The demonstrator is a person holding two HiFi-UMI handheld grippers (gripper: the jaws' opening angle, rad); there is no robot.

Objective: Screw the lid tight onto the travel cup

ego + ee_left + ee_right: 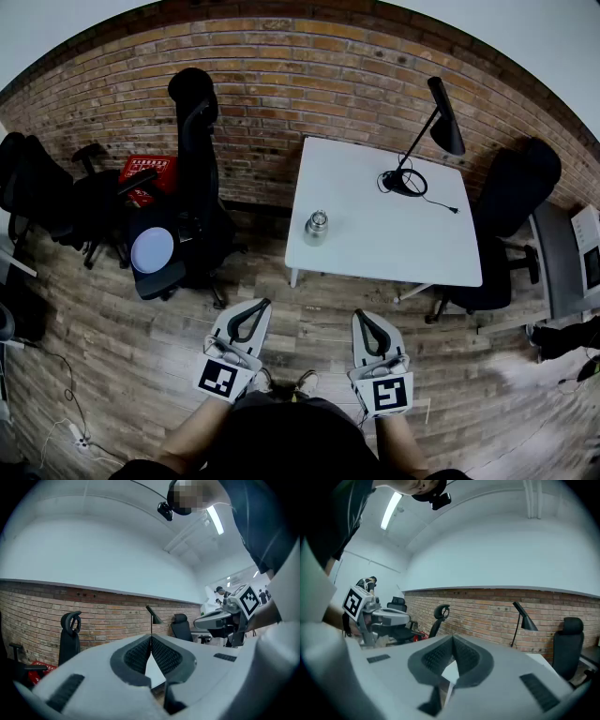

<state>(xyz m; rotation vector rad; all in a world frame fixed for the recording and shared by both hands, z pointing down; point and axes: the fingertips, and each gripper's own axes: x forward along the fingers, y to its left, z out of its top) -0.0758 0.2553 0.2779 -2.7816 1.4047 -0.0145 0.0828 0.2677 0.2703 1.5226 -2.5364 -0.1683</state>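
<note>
Head view: a brick wall (281, 75) is running across the top, and a wooden floor (112, 328) is spreading below it. A white table (394, 234) is standing against the wall, right of centre. A black office chair (192, 216) is sitting to the table's left and another (516, 187) at its right corner. A black desk lamp (427, 141) is standing on the table's far side.

The person is holding both grippers level above the floor, short of the table's near edge. The left gripper (255, 306) is keeping its jaws pressed together with nothing between them, as the left gripper view (151, 637) is showing. The right gripper (362, 317) is likewise closed and empty (453, 637).

The metal travel cup (316, 226) is standing upright near the table's left edge, well apart from both grippers.
</note>
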